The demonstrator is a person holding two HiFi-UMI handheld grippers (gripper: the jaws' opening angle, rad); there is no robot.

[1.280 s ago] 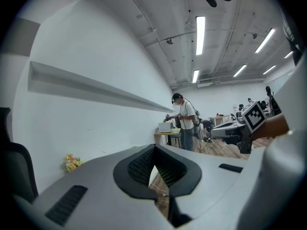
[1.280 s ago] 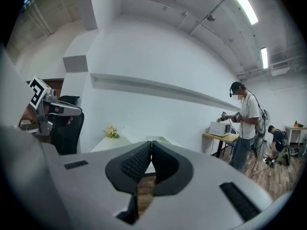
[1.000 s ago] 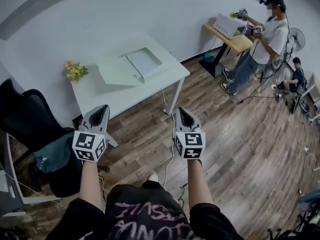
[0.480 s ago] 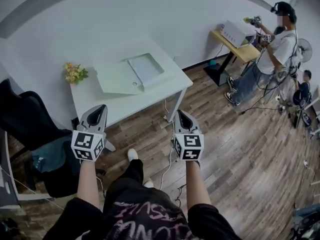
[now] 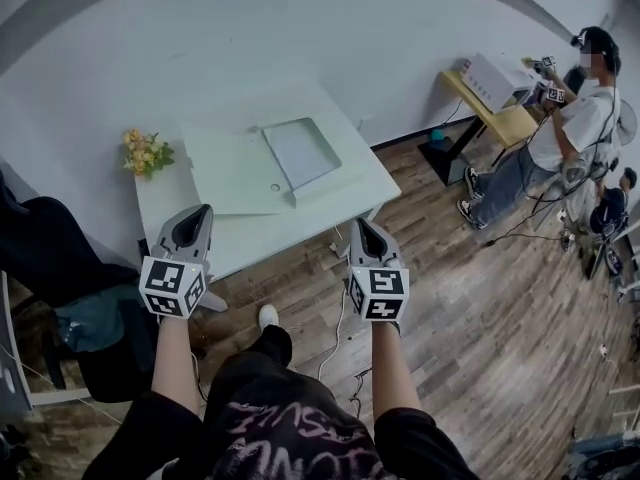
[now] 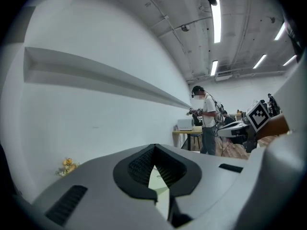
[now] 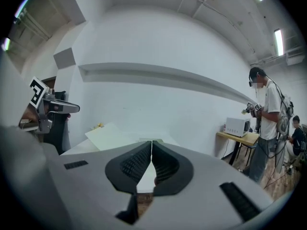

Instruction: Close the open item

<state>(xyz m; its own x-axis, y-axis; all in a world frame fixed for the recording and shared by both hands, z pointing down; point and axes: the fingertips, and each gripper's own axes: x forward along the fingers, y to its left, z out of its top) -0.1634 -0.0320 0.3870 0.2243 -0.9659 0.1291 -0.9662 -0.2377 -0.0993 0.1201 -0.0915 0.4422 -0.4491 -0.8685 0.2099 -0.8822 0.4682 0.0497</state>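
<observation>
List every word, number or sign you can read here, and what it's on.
No text reads clearly.
Pink lettering on the person's black shirt: distorted, unreadable.
Marker cubes on the left gripper and right gripper: square patterns, no words.
White appliance on the far table: too small to show any label.

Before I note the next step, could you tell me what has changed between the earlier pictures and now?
The person has stepped toward the white table, so it and the open white box lie nearer the left gripper and right gripper. Nothing was taken hold of or let go. Unchanged: both grippers' fingers together and empty, the box open, the flowers at the table's corner.
</observation>
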